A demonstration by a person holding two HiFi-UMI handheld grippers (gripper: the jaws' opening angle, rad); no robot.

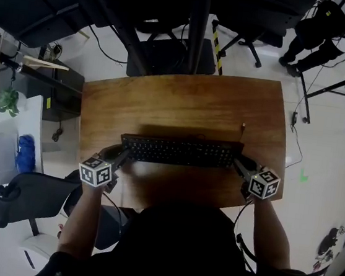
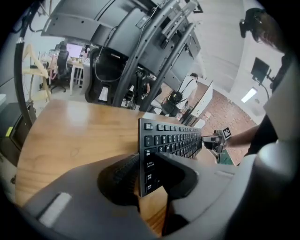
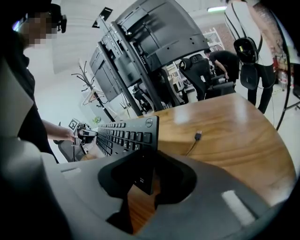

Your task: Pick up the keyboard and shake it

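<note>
Two grips: the left gripper had its jaws pinched on the left short end of the flat black plastic keyboard; the right gripper was pinched the same way on the right end.
Keyboard's place: it hung level between the two grippers over the near half of the brown wooden table, apparently just clear of the top, with a shadow under it.
Handling: I judged it light and fairly stiff, though long enough to flex or twist if one end led the other.
Where to hold: by the thin end edges, as held; smooth plastic there could slip under a hard shake.
Textures: ribbed dark pads on the left jaw, low matt keys, glossy varnished wood.
Loose end: a thin dark cable with a small plug lay on the table beyond the keyboard.
</note>
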